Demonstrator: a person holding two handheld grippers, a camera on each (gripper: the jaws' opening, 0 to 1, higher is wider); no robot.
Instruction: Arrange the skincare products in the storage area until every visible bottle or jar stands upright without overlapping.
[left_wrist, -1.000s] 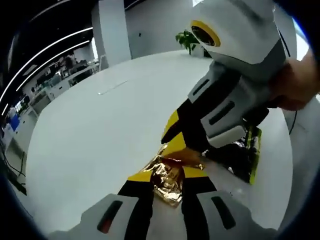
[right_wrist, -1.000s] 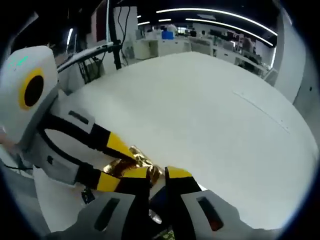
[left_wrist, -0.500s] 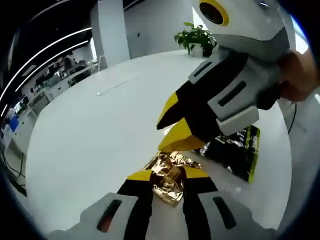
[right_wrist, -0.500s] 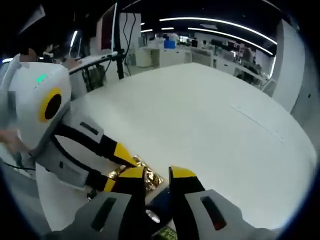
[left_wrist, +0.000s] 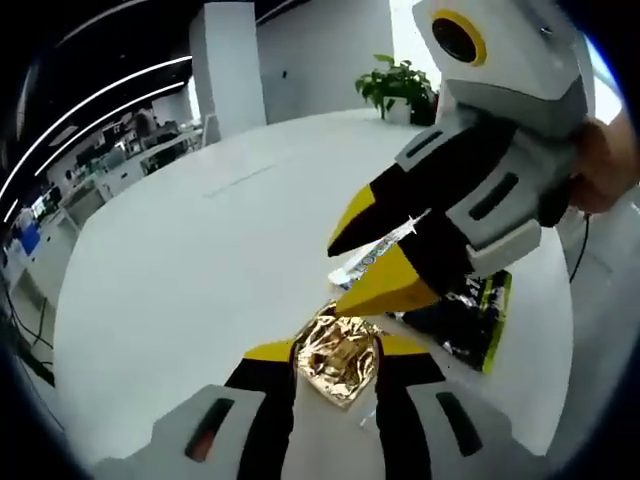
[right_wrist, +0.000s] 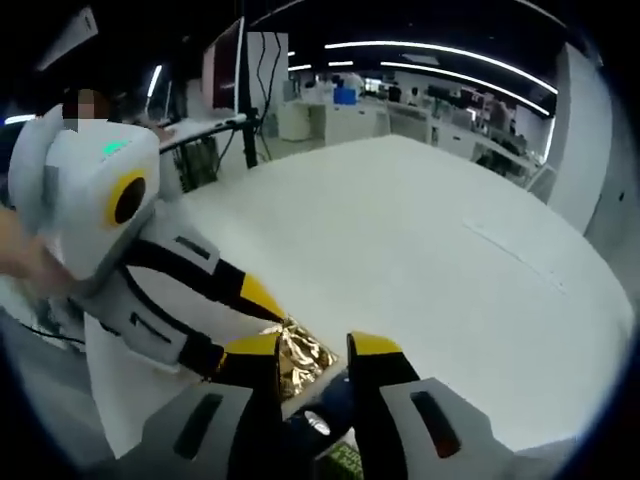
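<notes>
A wide white tabletop (left_wrist: 180, 270) carries everything, running far back toward an open office with desks and ceiling light strips; a potted plant (left_wrist: 398, 85) stands at its far edge in the left gripper view.

The right tool (left_wrist: 385, 262), a grey and white body with black arms and yellow tips, hangs above the tabletop on the right of the left gripper view, held by a hand (left_wrist: 608, 165). Its jaws are spread, the tips apart and pointing down toward the gold packet without touching it. In the right gripper view the same tool (right_wrist: 318, 352) rises from the near edge with a gap between its yellow tips, and a dark blue rounded item (right_wrist: 328, 405), too blurred to name, sits low between the jaws.

The left tool (left_wrist: 337, 347) rises from the near edge of its own view, its yellow tips on either side of a crumpled gold foil packet (left_wrist: 338, 358), pinching it at the near edge; the packet rests on the tabletop. In the right gripper view this tool (right_wrist: 258, 320) reaches in from the left, with the gold packet (right_wrist: 300, 358) at its tips.

Just right of the gold packet lies a flat black pouch with a yellow-green edge (left_wrist: 466, 325). A white and blue sachet (left_wrist: 375, 252) lies just beyond, partly behind the right tool's jaws.
</notes>
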